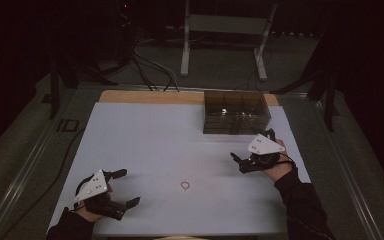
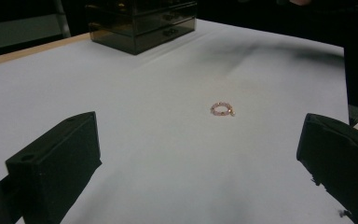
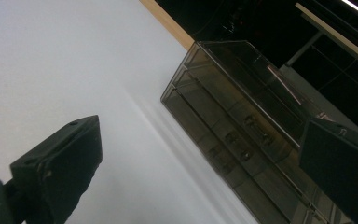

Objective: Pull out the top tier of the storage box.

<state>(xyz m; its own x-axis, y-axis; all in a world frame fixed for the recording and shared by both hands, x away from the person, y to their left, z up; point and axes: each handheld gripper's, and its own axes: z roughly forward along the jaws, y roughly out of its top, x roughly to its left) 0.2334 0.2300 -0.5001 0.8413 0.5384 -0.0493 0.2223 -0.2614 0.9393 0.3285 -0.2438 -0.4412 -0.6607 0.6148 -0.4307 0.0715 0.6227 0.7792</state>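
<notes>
A small pinkish beaded ring (image 1: 185, 186) lies on the white table top (image 1: 150, 140), near the front middle. In the left gripper view the ring (image 2: 222, 109) rests a short way ahead of the wide-apart jaws. My left gripper (image 1: 127, 188) sits at the front left, open and empty (image 2: 200, 140), pointing right toward the ring. My right gripper (image 1: 251, 146) hovers at the right, just in front of a smoky see-through drawer box (image 1: 236, 112). It is open (image 3: 200, 135) with nothing between its jaws, and it faces the box's drawer fronts (image 3: 242, 126).
The drawer box (image 2: 144, 21) stands at the table's back right, beside a bare wooden strip (image 1: 150, 96). Behind the table, the floor holds cables (image 1: 150, 70) and a white metal stand (image 1: 225, 30). The surroundings are dark.
</notes>
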